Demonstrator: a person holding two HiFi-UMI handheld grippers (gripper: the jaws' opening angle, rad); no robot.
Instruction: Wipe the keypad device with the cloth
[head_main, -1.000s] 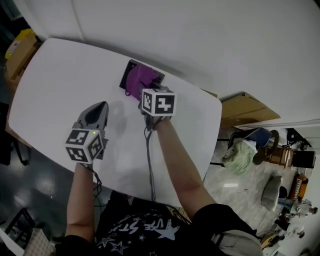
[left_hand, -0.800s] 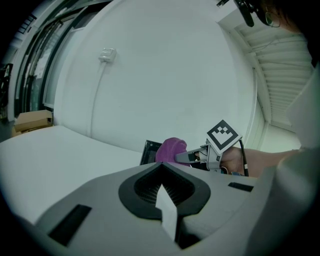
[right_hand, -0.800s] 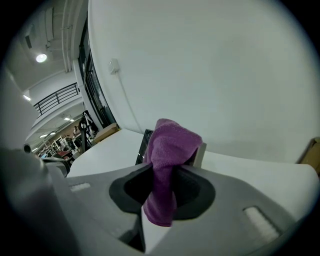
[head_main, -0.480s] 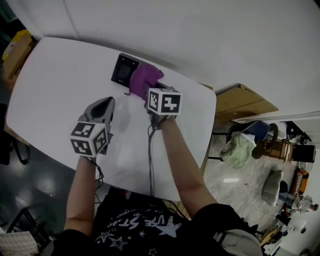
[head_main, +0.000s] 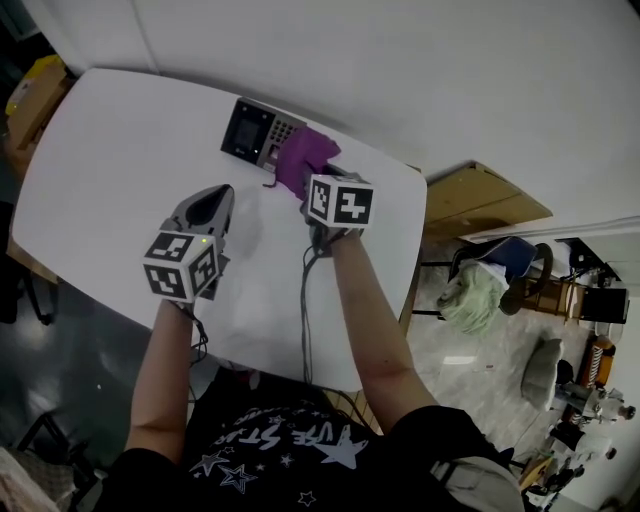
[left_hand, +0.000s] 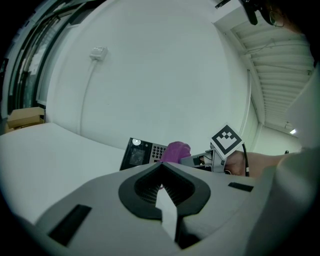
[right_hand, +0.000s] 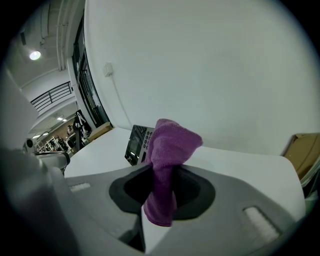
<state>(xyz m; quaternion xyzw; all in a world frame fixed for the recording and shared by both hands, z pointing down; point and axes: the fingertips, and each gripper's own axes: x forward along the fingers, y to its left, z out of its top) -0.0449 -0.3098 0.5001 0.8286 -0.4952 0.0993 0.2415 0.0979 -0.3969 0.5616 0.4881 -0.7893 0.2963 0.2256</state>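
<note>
- I had the purple cloth (head_main: 305, 158) pinched in the right gripper (right_hand: 161, 172). Its jaws were pressed onto the fold, and the bunched end stuck out ahead.
- The keypad device (head_main: 256, 131) lay flat near the far edge of the white table (head_main: 110, 150).
- The cloth sat at the device's right end, over the edge beside the keys. I could not tell whether it pressed on the surface there.
- The screen and most of the keys showed uncovered, so I judged the wipe at best partly done, with the screen side still left to cover.
- My left gripper (left_hand: 161, 185) had its jaws together on nothing. It hung above the table near the device but apart from it, steadying nothing.
</note>
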